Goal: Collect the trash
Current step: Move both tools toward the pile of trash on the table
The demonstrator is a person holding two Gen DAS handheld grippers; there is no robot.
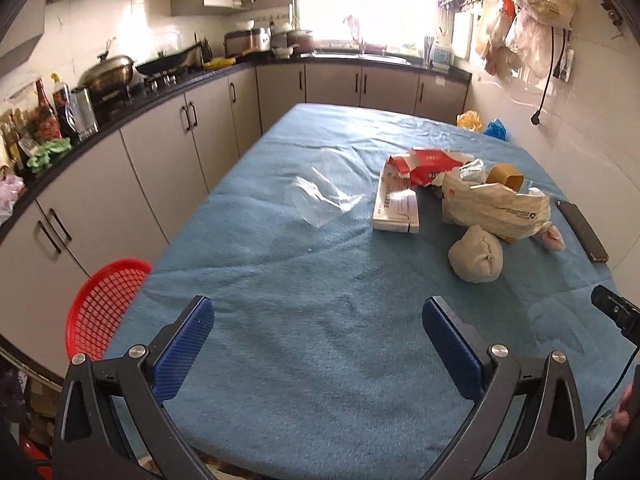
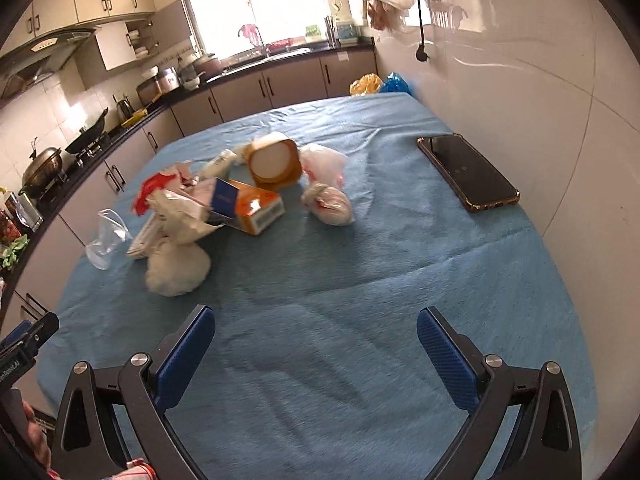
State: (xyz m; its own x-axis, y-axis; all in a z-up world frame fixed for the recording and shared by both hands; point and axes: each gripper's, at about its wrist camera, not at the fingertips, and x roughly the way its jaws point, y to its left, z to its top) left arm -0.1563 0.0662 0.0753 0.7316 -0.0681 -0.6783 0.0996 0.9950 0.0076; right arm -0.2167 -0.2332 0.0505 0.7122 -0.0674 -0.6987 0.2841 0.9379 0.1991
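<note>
Since both the left hand-held gripper [image 1: 318, 314] and right hand-held gripper [image 2: 316, 324] hang spread w/ nothing held, collection looks unstarted: trash pile [image 1: 460, 196] sits mid-bench [image 1: 304, 344], red basket [image 1: 102, 310] beside bench edge, phone [image 2: 468, 172] apart.

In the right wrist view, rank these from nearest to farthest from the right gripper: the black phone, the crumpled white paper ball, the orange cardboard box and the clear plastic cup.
1. Crumpled white paper ball, ahead-left of the right gripper.
2. Orange cardboard box, behind the ball.
3. Clear plastic cup, far left, and black phone, far right: too close to call.
</note>
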